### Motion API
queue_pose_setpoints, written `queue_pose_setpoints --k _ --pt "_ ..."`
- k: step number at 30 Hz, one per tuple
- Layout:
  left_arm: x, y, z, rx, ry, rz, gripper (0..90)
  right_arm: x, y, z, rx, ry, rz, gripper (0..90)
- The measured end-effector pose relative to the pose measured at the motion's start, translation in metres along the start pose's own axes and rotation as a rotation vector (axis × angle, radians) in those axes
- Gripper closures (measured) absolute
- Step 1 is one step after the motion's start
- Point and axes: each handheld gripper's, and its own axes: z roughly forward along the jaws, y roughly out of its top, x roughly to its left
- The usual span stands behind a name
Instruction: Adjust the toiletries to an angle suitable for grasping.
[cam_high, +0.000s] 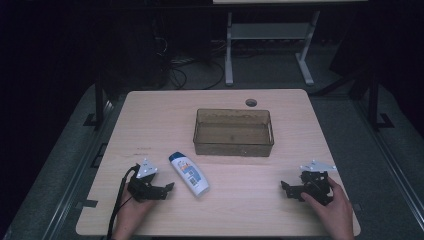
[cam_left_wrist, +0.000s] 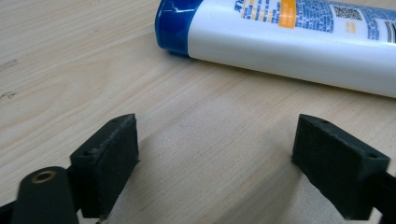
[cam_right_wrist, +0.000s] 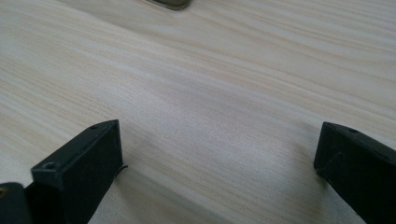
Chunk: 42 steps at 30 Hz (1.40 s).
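left gripper (cam_high: 167, 188), jaws wide and empty, faces the shampoo bottle (cam_high: 189, 173) lying just beside it on the table (cam_high: 150, 115); a glancing close could roll the rounded bottle away.

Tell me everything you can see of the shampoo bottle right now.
The bottle is white, plastic by its look, with a blue cap and a blue-and-orange printed label facing up. It lies on its side on the wooden table, cap end toward the far left, base toward the near right, in front of the clear tray and apart from it. The cap looks closed. The left hand-held gripper sits just beside it, jaws open, not touching.
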Motion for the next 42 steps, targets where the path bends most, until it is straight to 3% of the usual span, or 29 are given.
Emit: queue_pose_setpoints --k 4,10,13,14,16,19,23,31,42 --pt "0.000 -0.001 -0.004 -0.013 0.006 -0.010 25.9 0.000 0.000 0.000 -0.001 0.000 0.002 0.7" --pt "-0.001 0.002 -0.010 -0.007 -0.045 -0.039 43.5 0.000 0.000 0.000 -0.001 0.000 0.002 0.7" --pt "-0.001 0.004 -0.013 -0.010 -0.061 -0.035 58.4 0.000 0.000 0.000 -0.001 0.000 0.002 0.7" --pt "-0.002 0.007 -0.015 -0.010 -0.067 -0.032 58.4 0.000 0.000 0.000 -0.001 0.000 0.002 0.7" --pt "-0.004 0.012 -0.019 -0.018 -0.102 -0.027 77.2 0.000 0.000 0.000 -0.001 0.000 0.002 0.7" --pt "-0.005 0.018 -0.020 -0.017 -0.141 -0.023 89.2 0.000 0.000 0.000 -0.001 0.000 0.003 0.7" --pt "-0.007 0.027 -0.023 -0.020 -0.179 -0.013 89.5 0.000 0.000 0.000 -0.001 -0.001 0.001 0.7" --pt "-0.010 0.046 -0.020 -0.030 -0.209 0.020 89.5 0.000 0.000 0.000 0.000 -0.001 -0.001 0.7" --pt "-0.022 0.072 -0.003 -0.030 -0.253 0.064 89.5 0.000 0.000 0.000 0.000 -0.001 -0.001 0.7"
